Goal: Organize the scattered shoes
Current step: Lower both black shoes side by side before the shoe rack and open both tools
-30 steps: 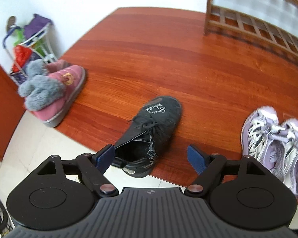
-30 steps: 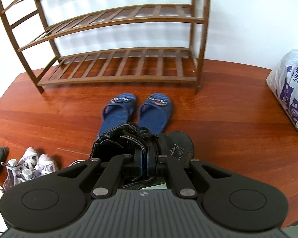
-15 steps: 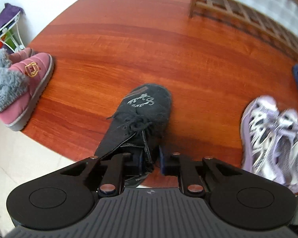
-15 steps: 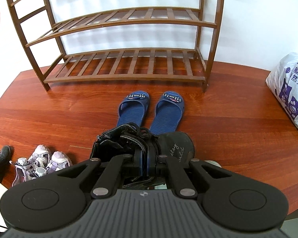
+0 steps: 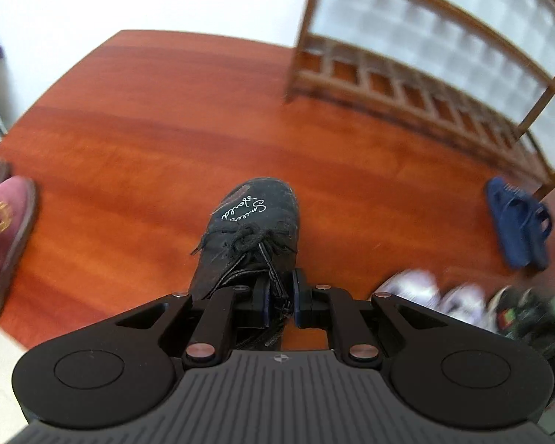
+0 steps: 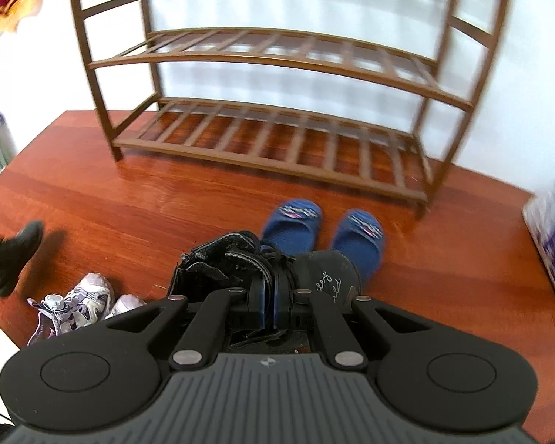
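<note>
- While the left wrist view is motion-blurred, the left gripper (image 5: 279,298) is clamped on the collar of a black lace-up shoe (image 5: 253,229), toe pointing away over the wood floor (image 5: 137,155); shoe rack (image 5: 418,85) upper right, blue slippers (image 5: 520,222) right.
- Right wrist view: right gripper (image 6: 269,301) pinched tight on the second black shoe (image 6: 240,262), in front of the blue slippers (image 6: 325,231) and rack (image 6: 277,137); lilac sneakers (image 6: 77,301) on the floor, left.

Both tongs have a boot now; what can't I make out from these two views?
- Left boot heel: left view, behind left tongs.
- Right boot sole: right view, behind right tongs.
- Sneakers: left view, blurred.
- Pink slipper: left view, cut by edge.
</note>
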`<state>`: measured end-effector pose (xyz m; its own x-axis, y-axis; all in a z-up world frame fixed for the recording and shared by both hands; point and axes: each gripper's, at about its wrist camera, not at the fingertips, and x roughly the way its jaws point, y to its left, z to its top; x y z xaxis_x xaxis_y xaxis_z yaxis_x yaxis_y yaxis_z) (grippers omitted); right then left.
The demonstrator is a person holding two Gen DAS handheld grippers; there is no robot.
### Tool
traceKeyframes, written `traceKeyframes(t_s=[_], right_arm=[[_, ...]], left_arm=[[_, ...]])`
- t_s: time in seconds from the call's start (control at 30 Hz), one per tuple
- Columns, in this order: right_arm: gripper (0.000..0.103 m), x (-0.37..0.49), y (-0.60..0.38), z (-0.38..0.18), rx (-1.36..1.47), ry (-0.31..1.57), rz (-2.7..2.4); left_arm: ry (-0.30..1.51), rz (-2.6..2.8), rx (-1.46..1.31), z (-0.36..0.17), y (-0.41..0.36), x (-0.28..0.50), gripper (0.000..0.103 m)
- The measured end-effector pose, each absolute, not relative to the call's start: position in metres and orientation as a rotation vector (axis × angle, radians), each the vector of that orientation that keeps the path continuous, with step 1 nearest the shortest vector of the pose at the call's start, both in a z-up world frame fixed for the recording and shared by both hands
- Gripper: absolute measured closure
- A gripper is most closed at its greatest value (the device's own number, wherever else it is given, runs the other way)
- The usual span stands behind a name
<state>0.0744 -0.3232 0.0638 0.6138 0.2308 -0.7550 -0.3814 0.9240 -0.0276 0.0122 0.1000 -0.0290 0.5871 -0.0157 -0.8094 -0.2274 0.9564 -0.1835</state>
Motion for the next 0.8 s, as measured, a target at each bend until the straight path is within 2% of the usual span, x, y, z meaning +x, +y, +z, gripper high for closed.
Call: traceKeyframes(t_s=[0.4,0.8], right_arm=[[0.098,0.151,-0.248,0.019,-0.389,0.855,0.623],[0.098,0.191,-0.192,-0.037,-0.571,0.847,0.832]], left_arm=[[0.953,0.043,-0.316,-0.037,0.02,0.11,0.091],[1.004,0.008,-0.286,-0.067,-0.035,0.162,0.091]])
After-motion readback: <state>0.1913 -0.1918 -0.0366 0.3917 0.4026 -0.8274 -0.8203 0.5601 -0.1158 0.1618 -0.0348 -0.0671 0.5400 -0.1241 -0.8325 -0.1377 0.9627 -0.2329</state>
